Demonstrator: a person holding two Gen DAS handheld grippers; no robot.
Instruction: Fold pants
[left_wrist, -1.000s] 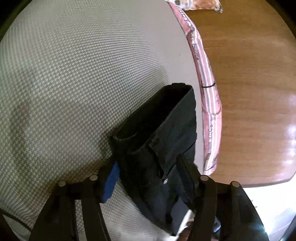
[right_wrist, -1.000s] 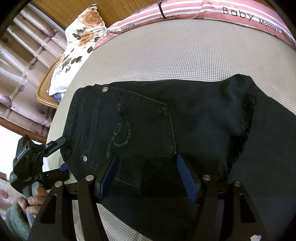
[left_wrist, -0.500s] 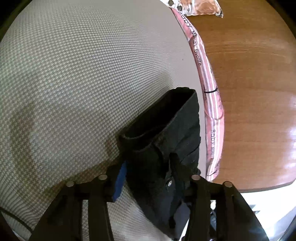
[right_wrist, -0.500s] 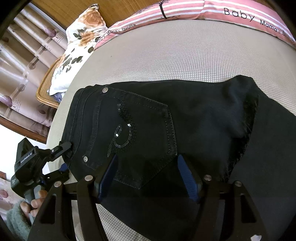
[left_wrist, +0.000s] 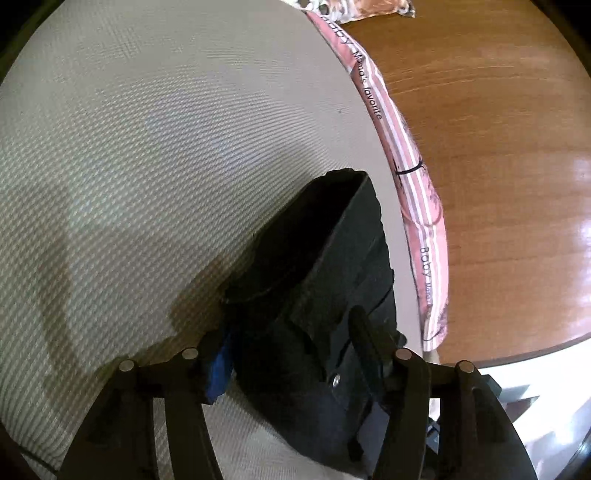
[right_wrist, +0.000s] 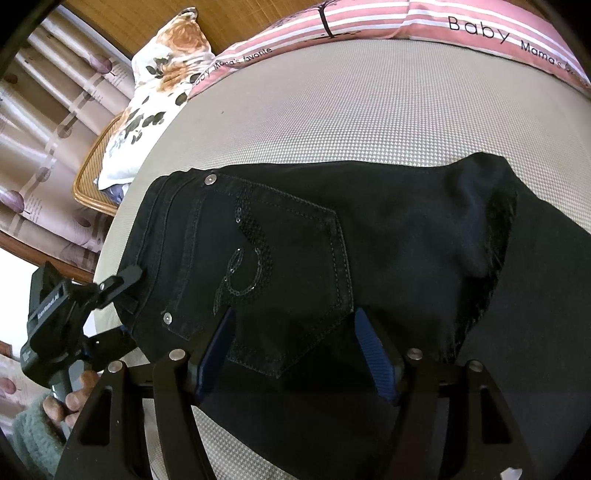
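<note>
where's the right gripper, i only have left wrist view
observer: The right gripper is open, over the pants, with the back pocket's tip between its fingers.
operator: which side of the pants is up
observer: The back. A sequinned pocket faces up.
operator: anything folded over yet
observer: A frayed hem lies across the pants on the right.
</note>
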